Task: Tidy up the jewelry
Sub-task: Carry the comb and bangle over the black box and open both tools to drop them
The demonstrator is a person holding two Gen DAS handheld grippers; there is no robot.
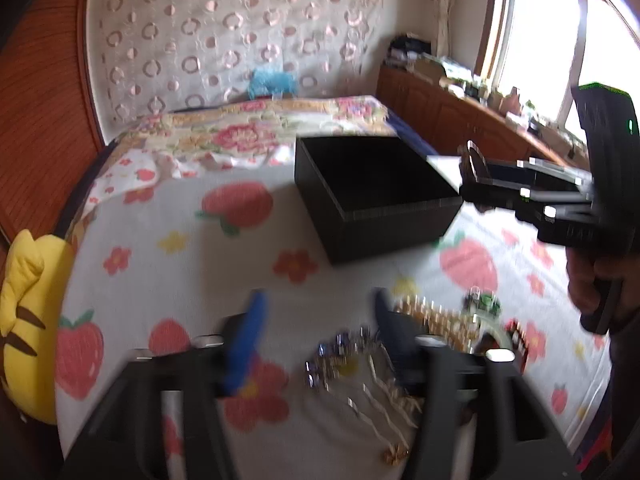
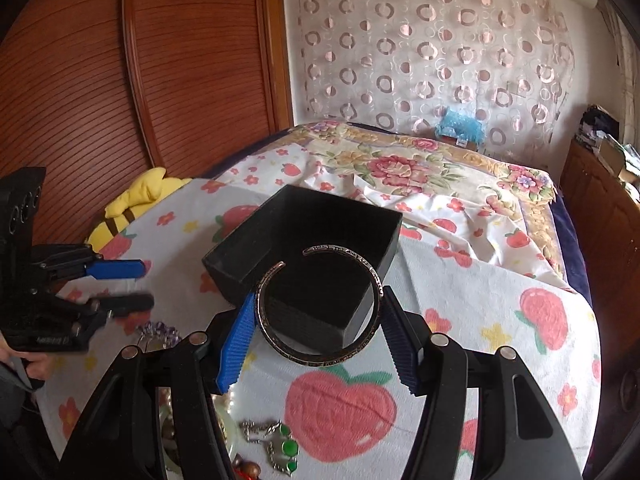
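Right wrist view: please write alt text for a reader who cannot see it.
The right gripper holds an open metal cuff bracelet between its blue fingers, just in front of an empty black box on a strawberry-print sheet. The left gripper is at the left.

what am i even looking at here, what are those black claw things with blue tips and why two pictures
Those are hand-held grabbers, one in each of a person's hands, with a camera on each looking along its two fingers; hence two pictures. The right gripper grips an open metal bangle between its fingers, in front of an open black box on a strawberry-print bedsheet. The left gripper has its fingers apart, nothing between them, above a pile of jewelry on the same sheet. Each picture also shows the other gripper from the side. A yellow plush toy sits at the bed's edge.
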